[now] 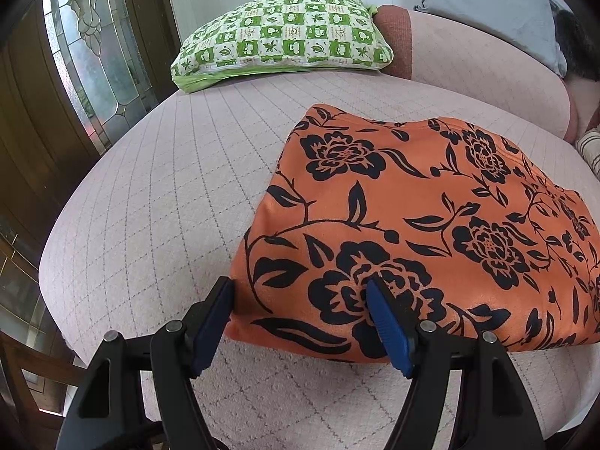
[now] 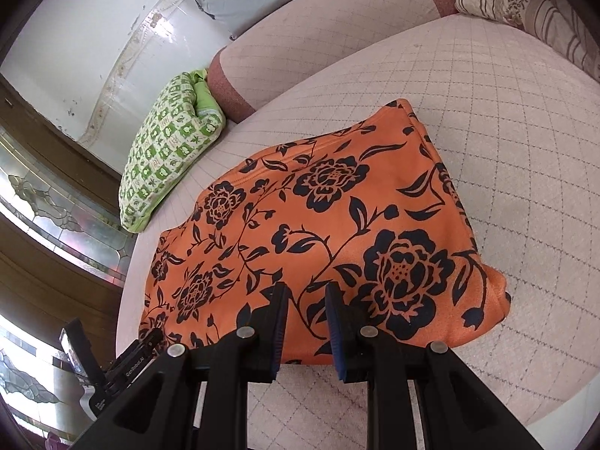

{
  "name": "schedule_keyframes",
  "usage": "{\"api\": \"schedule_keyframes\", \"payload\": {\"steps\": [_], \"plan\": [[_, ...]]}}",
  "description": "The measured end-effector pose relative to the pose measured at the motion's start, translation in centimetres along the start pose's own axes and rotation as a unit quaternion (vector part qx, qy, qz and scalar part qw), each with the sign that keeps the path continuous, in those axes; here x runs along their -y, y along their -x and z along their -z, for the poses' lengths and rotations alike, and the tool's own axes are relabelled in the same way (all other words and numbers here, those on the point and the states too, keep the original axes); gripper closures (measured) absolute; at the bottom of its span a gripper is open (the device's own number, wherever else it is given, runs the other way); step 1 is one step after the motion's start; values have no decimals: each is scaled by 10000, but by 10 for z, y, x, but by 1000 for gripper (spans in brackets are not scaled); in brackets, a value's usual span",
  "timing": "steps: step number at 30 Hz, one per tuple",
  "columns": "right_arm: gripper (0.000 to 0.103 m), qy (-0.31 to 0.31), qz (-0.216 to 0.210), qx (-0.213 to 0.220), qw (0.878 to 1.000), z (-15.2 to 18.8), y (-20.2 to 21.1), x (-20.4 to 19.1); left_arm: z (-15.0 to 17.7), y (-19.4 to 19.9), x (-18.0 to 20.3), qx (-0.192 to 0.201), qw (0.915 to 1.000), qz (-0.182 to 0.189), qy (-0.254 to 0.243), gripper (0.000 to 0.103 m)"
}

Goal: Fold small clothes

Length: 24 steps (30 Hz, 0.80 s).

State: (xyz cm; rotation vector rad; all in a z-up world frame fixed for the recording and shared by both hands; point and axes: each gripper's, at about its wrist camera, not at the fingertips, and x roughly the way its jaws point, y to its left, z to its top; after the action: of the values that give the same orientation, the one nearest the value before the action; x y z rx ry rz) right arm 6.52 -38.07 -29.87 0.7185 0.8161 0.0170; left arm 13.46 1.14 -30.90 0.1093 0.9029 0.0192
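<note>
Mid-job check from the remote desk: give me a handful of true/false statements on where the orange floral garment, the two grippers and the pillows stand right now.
1. The orange floral garment lies folded on the quilted pink surface. True.
2. The left gripper is clamped shut on the garment. False: its jaws are spread wide around the garment's near left corner.
3. The right gripper is over the garment's near edge with a narrow gap between its fingers. True.
4. The green checked pillow lies on top of the garment. False: it sits apart, farther back.
5. A striped cushion lies at the far right. True.
</note>
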Motion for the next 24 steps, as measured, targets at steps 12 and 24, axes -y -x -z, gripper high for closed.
{"api": "schedule_keyframes", "payload": {"steps": [12,24], "plan": [[80,90,-53,-66,9999,1,1,-2,0,3,2,54,10000,-10,-18,30],[80,209,-43,33,9998,1,2,-2,5,41,41,1111,9904,468,-671,30]]}}
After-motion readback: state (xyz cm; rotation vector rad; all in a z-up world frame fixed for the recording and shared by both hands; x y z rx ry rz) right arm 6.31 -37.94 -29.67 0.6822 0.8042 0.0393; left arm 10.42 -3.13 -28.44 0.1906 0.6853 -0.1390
